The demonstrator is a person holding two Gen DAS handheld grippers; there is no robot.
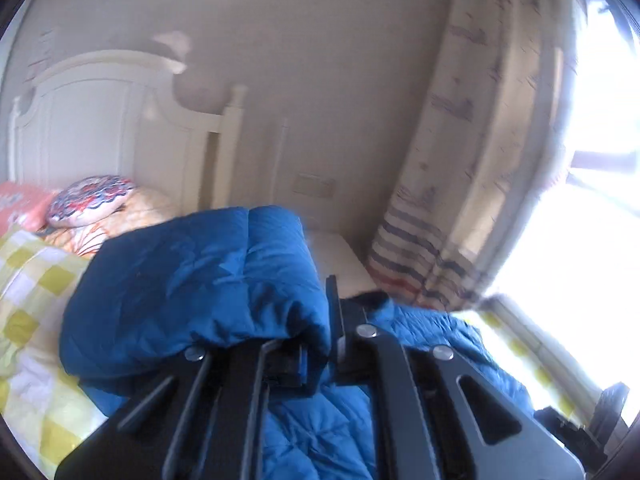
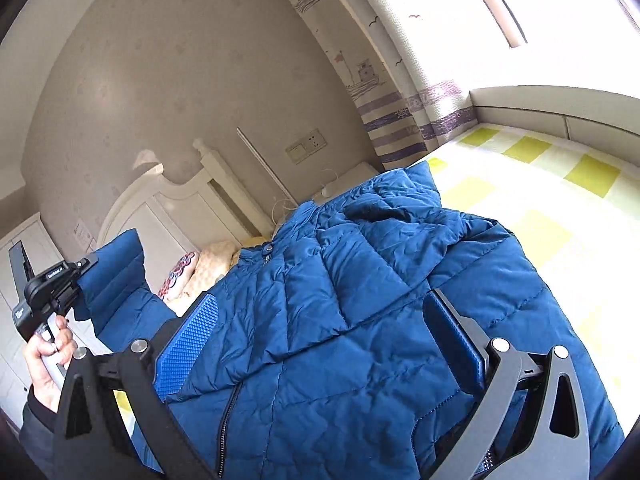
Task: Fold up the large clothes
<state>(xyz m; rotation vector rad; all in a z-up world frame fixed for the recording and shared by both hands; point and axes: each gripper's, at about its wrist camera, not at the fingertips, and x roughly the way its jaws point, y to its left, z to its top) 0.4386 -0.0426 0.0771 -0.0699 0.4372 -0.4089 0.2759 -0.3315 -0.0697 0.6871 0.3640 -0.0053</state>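
Note:
A blue quilted down jacket [image 2: 360,300] lies spread on the bed, zip side up. In the left wrist view my left gripper [image 1: 326,332] is shut on a puffy fold of the jacket's sleeve [image 1: 192,284], which bulges over its left finger. The right wrist view shows that same left gripper [image 2: 86,266] in a person's hand [image 2: 48,356], holding the sleeve end [image 2: 116,280] lifted at the left. My right gripper [image 2: 320,324] hovers over the jacket's body, open wide, blue ribbed pad [image 2: 188,344] at the left, nothing pinched between the pads.
The bed has a yellow-and-white checked sheet [image 2: 540,200]. Patterned pillows [image 1: 92,204] lie at the white headboard [image 1: 100,120]. A striped curtain [image 1: 452,160] and a bright window [image 1: 592,200] are on the right. A wall socket [image 2: 306,146] sits behind.

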